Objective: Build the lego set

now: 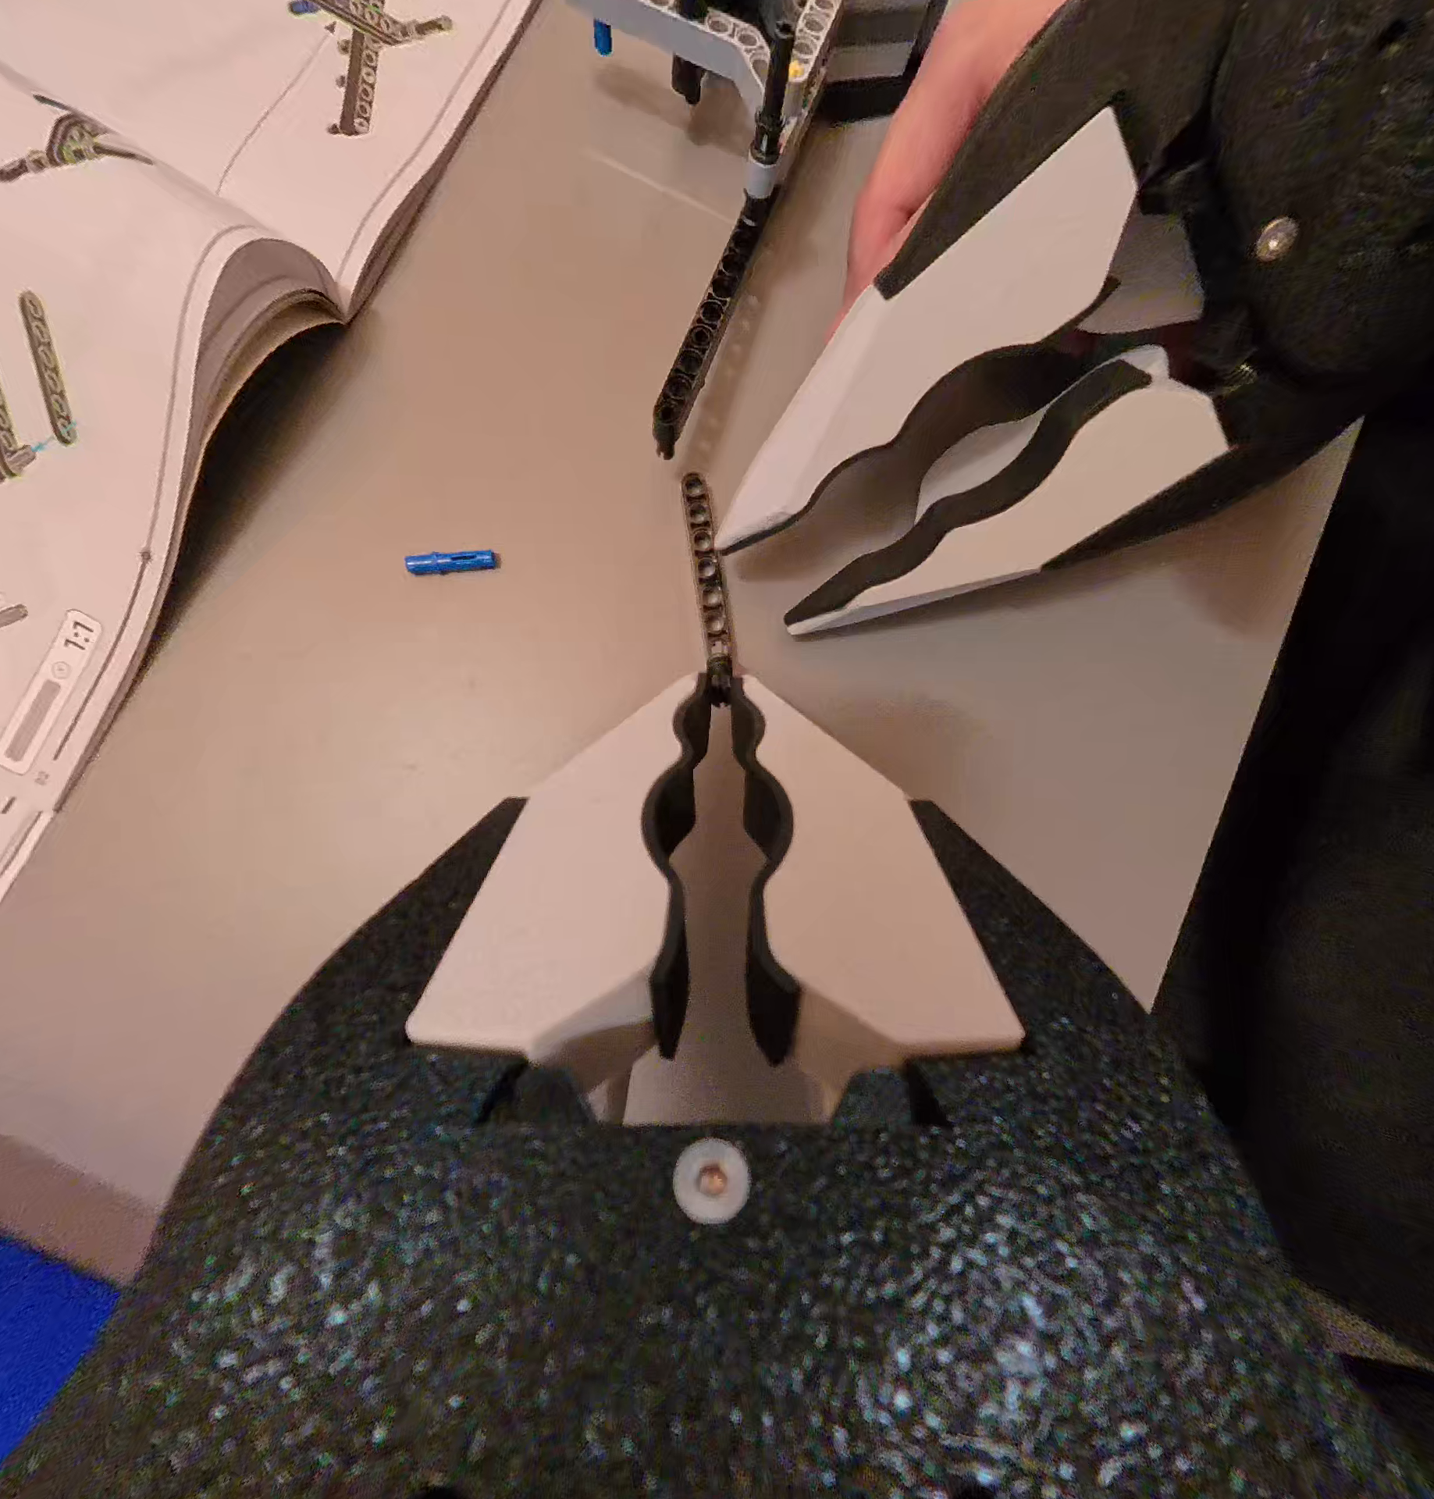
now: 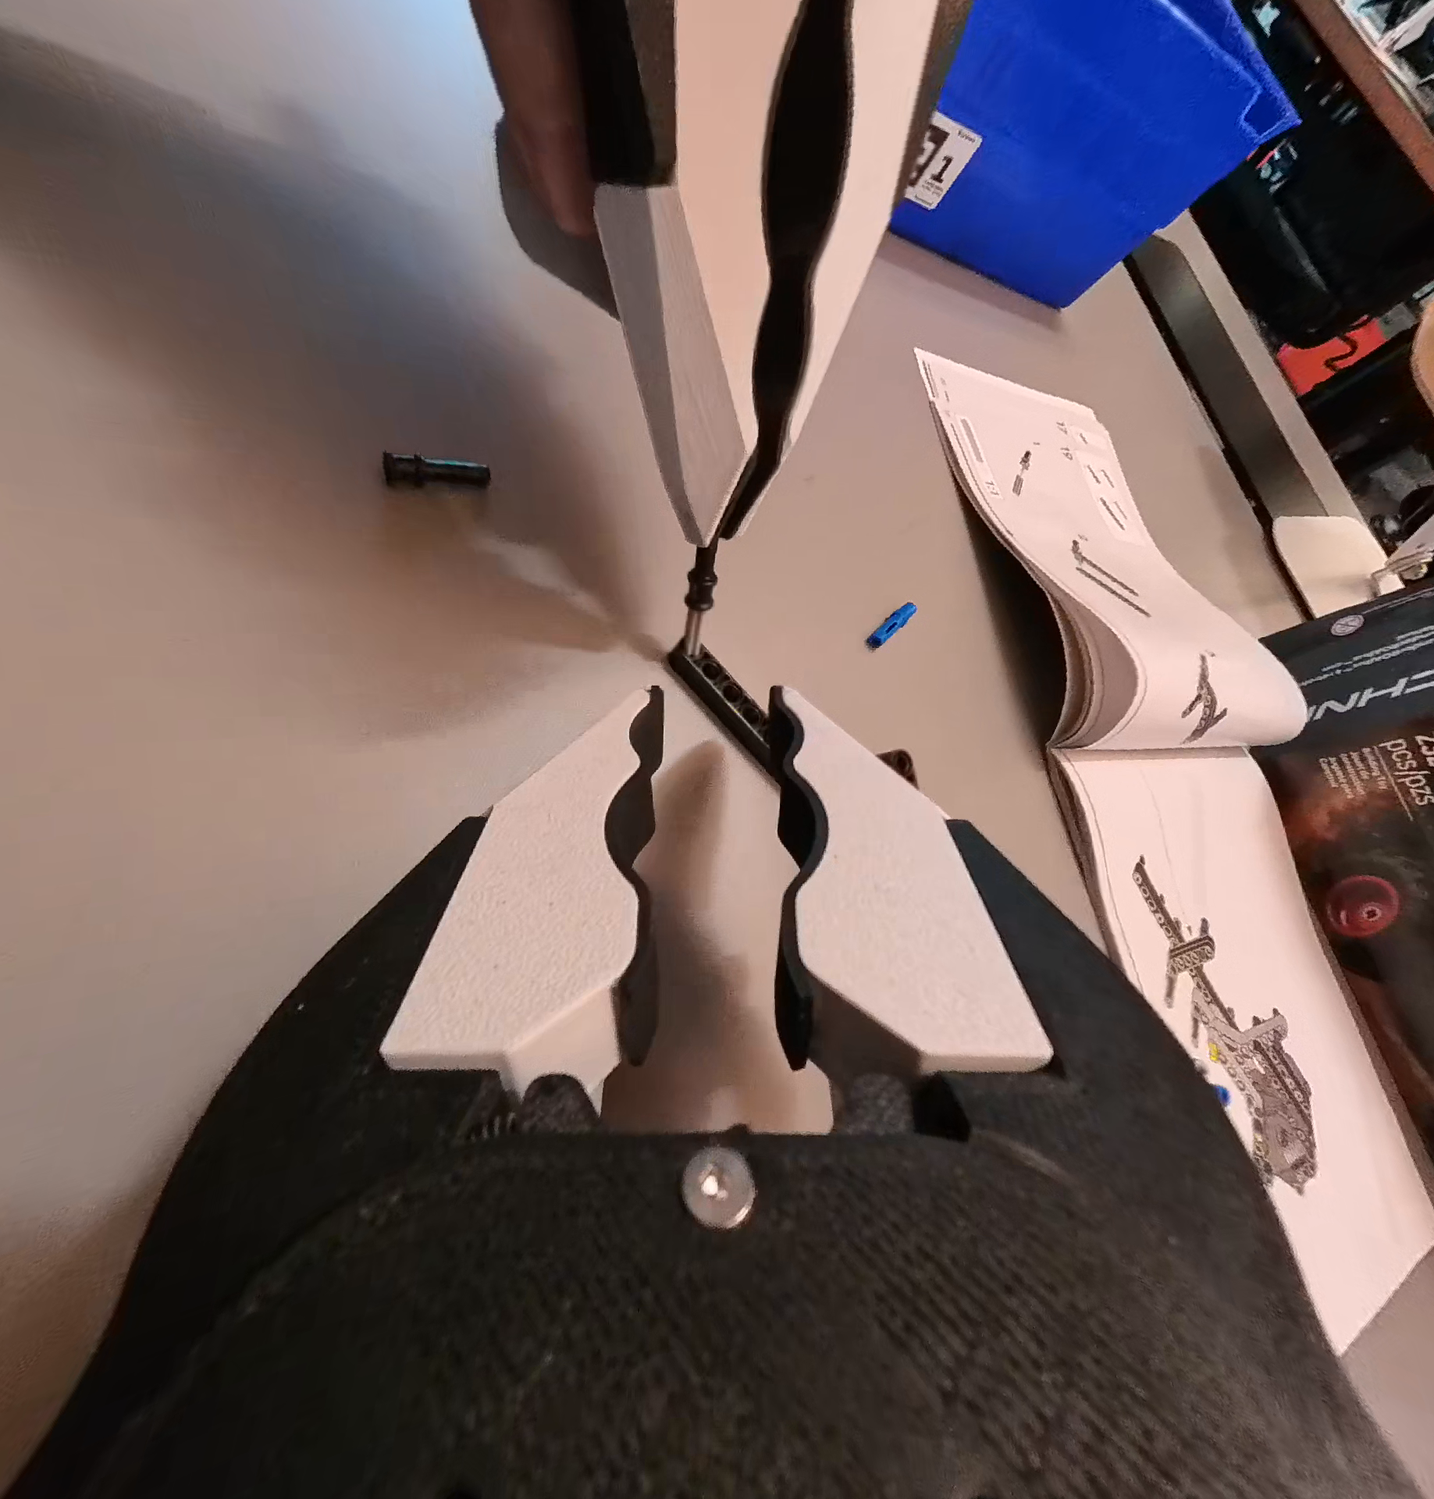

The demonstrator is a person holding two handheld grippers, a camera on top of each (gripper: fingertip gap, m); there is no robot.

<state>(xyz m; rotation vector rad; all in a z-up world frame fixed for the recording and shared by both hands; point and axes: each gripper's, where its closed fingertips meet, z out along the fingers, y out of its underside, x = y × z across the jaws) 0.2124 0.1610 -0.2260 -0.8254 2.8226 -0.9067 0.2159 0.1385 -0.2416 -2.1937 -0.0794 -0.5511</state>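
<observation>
A short black beam lies on the tan table. My left gripper is shut on a black pin with a grey shaft and holds it against the beam's end hole. In the right wrist view the left gripper comes down from the top onto the beam. My right gripper is open, its fingers either side of the beam's other end. In the left wrist view the right gripper has one fingertip at the beam's side.
A blue pin and a loose black pin lie on the table. A long black beam leads to a partly built model at the back. An open instruction booklet, a blue bin and the set's box stand around. Only a small space, under 4 cm, lies between the two pairs of fingers.
</observation>
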